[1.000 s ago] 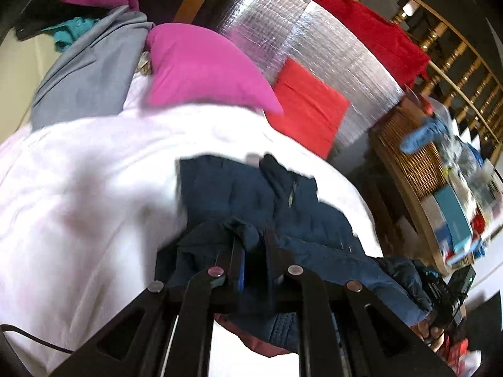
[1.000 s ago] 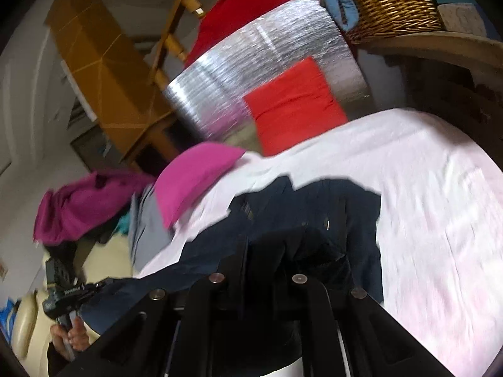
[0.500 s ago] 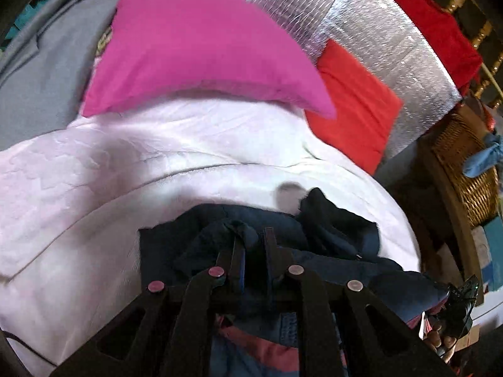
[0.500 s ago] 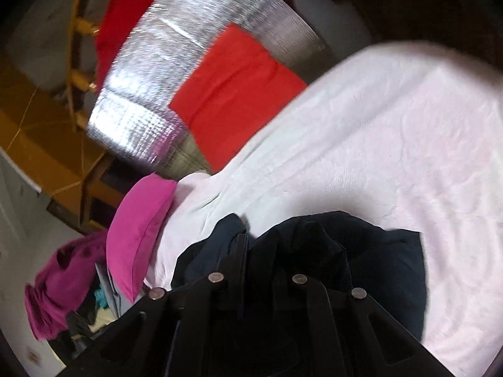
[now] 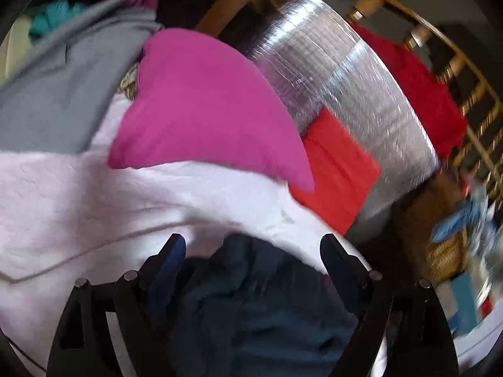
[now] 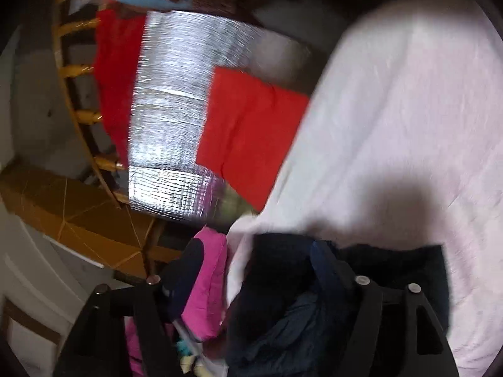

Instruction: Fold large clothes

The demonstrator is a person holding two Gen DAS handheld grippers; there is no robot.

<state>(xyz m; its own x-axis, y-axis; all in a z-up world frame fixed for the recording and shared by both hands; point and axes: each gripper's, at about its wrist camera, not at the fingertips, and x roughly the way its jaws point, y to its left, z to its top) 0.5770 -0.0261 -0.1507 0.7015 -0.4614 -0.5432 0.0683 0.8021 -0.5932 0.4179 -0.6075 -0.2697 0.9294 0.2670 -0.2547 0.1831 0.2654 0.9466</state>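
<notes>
On white bedsheet (image 5: 78,194), one navy garment (image 5: 267,308), two spread grippers (image 5: 251,251) (image 6: 261,260)

The jacket (image 5: 267,298) lies on the bed (image 5: 63,207), pillow (image 5: 204,110) behind it, cushion (image 5: 336,169) to the pillow's right.

A bed under a pale pink sheet (image 5: 78,194) fills the near view. At its far end a silver foil panel (image 5: 339,94) leans against a wooden railing (image 5: 471,94) — a red cloth (image 5: 421,88) draped over it. A wicker basket (image 5: 440,251) sits right.
</notes>
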